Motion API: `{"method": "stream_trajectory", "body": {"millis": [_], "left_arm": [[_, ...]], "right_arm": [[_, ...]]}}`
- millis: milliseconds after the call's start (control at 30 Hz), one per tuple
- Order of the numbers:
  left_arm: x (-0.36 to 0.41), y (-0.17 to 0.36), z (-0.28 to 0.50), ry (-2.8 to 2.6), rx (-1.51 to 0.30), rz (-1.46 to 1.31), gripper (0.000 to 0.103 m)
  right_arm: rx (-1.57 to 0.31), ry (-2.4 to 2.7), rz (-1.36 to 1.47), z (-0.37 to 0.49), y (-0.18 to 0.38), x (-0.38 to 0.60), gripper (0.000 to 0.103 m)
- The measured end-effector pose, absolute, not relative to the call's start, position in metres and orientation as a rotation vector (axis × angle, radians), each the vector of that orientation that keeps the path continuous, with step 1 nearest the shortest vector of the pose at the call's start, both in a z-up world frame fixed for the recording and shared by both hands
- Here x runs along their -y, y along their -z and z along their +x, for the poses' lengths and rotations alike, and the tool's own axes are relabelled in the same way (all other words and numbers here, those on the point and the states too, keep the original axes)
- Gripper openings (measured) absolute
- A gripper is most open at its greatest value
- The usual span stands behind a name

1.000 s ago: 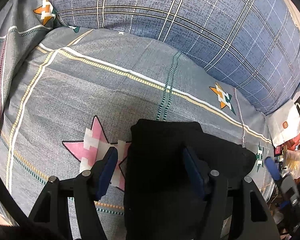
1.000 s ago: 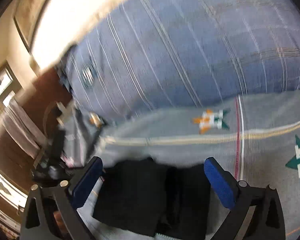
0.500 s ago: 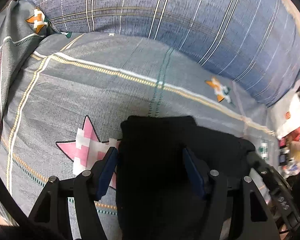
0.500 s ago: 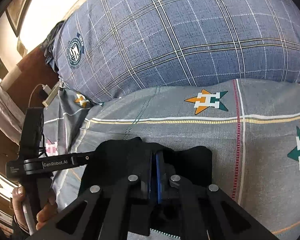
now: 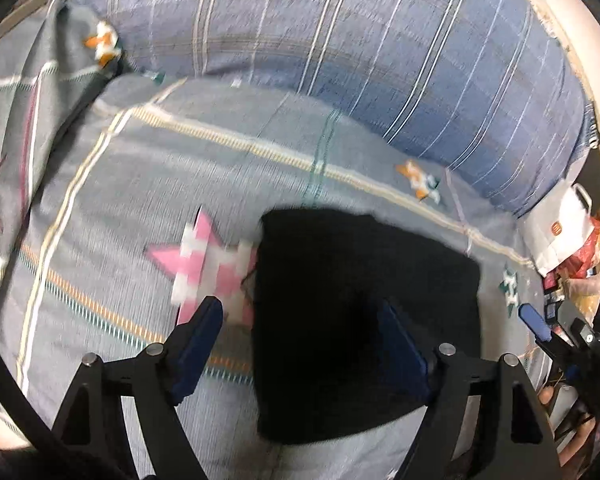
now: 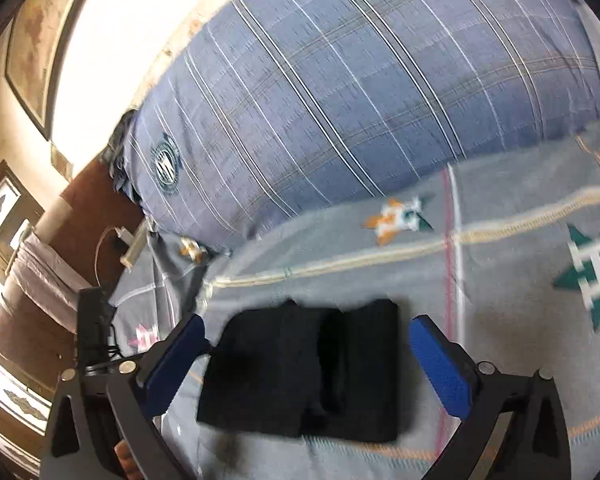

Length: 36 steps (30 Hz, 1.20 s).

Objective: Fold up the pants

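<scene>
Fingers of the left gripper [image 5: 300, 344] spread, jaws having just been opening; left blue pad [image 5: 198, 350] over the sheet, the right one over the black cloth, neither seen pressing it. Fingers of the right gripper [image 6: 314, 364] spread to full width, jaws having just been opening; blue pads [image 6: 440, 368] stand either side of the pants [image 6: 308, 368], clear of them.

Pants: black, folded into a compact rectangle, lying flat on the grey bedsheet [image 6: 500, 320]. In the left wrist view they fill lower centre of frame [image 5: 364, 312]; in the right wrist view lower centre, with a vertical crease down the middle.

Sheet pattern: pink star [image 5: 204, 264] just left of the pants in the left view, touching their edge; orange star and teal star further off. Blue plaid pillow [image 5: 340, 60] across the upper frame in both views, well apart from the pants.

Right gripper also visible at the right edge of the left view [image 5: 560, 332]. Both frames motion-blurred.
</scene>
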<state>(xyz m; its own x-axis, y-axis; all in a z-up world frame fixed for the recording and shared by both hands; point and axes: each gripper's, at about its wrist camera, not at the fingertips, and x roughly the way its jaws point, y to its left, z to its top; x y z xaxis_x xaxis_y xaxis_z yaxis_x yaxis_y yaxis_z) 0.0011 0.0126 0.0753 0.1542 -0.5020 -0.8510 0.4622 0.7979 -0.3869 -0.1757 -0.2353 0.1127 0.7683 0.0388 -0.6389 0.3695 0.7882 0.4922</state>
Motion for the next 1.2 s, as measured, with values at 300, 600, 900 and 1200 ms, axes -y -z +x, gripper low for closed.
{"method": "stream_trajectory", "body": {"millis": [300,600,900,1200], "left_arm": [[0.001,-0.036,0.007,0.753,-1.414,-0.14,0.075],[-0.008,-0.067,0.001,0.806,-1.266,-0.203,0.034],[0.026,-0.062,0.011,0.802,-1.185,-0.142,0.037],[0.01,-0.07,-0.001,0.723,-1.166,-0.108,0.064]], "right_arm": [[-0.936,0.221,0.65,-0.145,-0.06,0.219,0.086],[-0.959,0.327,0.428,-0.146,-0.072,0.189,0.045],[-0.814,0.344,0.44,-0.146,-0.091,0.207,0.038],[-0.827,0.322,0.55,-0.159,-0.091,0.224,0.076]]}}
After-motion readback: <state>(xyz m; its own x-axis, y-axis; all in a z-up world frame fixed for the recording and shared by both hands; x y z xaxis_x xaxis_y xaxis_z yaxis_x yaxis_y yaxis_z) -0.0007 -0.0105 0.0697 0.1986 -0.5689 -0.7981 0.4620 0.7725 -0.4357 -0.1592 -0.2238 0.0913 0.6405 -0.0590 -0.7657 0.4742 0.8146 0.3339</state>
